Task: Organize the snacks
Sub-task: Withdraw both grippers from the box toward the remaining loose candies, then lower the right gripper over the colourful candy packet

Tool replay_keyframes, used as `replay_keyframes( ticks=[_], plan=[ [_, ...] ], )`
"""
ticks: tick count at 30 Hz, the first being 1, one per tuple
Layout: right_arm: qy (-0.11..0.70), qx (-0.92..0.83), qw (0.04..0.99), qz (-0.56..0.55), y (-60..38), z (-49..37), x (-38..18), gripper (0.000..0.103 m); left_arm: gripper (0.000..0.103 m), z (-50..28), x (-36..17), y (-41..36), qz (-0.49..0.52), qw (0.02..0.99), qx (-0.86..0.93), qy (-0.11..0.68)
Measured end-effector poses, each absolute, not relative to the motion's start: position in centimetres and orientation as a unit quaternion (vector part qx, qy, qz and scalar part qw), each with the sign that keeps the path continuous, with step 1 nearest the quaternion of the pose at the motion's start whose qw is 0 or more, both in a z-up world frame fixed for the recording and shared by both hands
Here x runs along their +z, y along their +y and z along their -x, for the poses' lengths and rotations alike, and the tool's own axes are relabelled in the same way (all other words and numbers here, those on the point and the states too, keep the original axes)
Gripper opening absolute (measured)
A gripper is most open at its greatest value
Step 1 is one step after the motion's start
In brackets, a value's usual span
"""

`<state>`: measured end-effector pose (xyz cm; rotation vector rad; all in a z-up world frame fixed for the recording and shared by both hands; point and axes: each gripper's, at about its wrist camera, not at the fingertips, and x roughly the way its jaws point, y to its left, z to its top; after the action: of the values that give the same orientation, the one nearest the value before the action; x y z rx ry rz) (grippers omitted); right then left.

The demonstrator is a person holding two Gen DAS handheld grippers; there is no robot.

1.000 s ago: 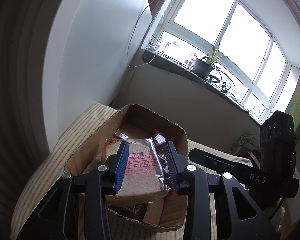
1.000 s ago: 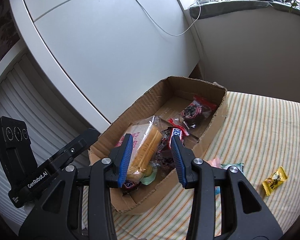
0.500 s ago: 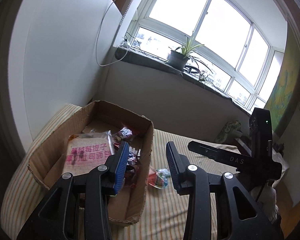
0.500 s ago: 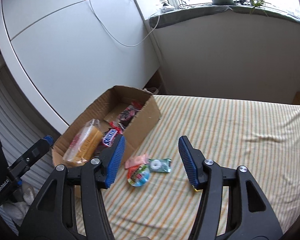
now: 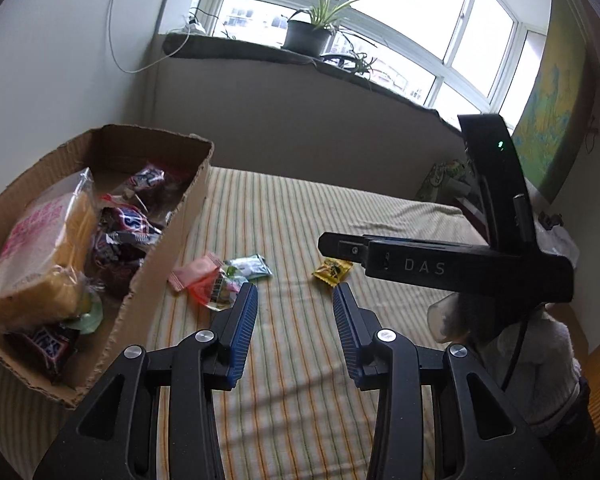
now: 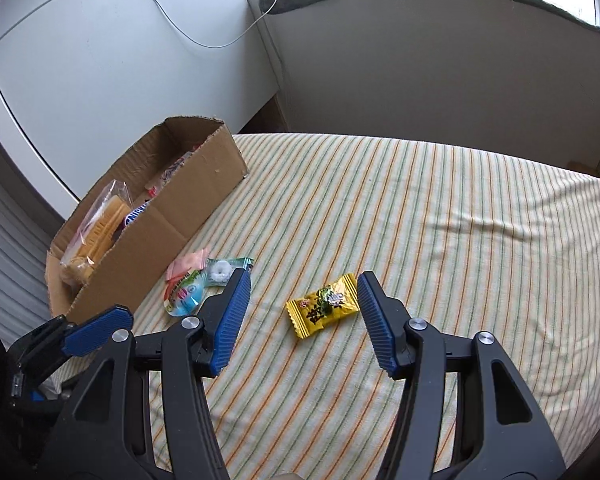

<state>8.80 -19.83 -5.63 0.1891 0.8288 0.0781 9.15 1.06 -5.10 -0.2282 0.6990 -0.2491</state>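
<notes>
A cardboard box on the striped bed holds a bagged bread loaf and several candy bars. A pink packet, a green-white candy and a red-green pouch lie beside the box. A yellow candy lies apart to the right. My left gripper is open and empty above the bed. My right gripper is open, its fingers either side of the yellow candy, just short of it.
The striped sheet runs far to the right. A white wall and cabinet stand behind the box. A windowsill with a potted plant is at the back. The right gripper's body shows in the left wrist view.
Both grippers have swung away from the box to the right, over the loose candies. The right gripper has opened wider and come down around the yellow candy.
</notes>
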Motion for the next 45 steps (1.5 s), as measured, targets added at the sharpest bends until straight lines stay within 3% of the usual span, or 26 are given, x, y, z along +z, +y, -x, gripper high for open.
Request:
replay_keyframes(
  ticks=[12,14,25,29,32,35,45],
  plan=[
    [0.424,0.032,0.897,-0.122,-21.8,-9.1,-7.3,0.058,0.044,-10.9,-7.6,0.8,0.101,0.916,-0.056,0.385],
    [0.43,0.028,0.893,-0.129,-22.0,-9.6,-7.8,0.058,0.049,-11.7,-7.7,0.8,0.098,0.913,-0.056,0.392],
    [0.411,0.022,0.905,-0.107,-21.4,-11.3,-6.8,0.058,0.05,-12.9,-7.1,0.8,0.116,0.908,-0.1,0.39],
    [0.409,0.09,0.903,-0.099,-19.1,-12.9,-5.0,0.03,0.05,-11.1,-6.4,1.4,0.127,0.911,-0.108,0.378],
    [0.427,0.136,0.888,-0.106,-17.1,-15.2,-5.1,0.028,0.05,-9.3,-5.8,1.8,0.132,0.915,-0.114,0.364],
    [0.457,0.152,0.872,-0.088,-15.2,-17.2,-6.4,0.019,0.05,-8.2,-5.4,2.5,0.143,0.916,-0.124,0.355],
    [0.474,0.172,0.863,-0.035,-11.4,-19.8,-8.2,0.018,0.05,-6.3,-5.1,4.2,0.158,0.914,-0.144,0.345]
  ],
)
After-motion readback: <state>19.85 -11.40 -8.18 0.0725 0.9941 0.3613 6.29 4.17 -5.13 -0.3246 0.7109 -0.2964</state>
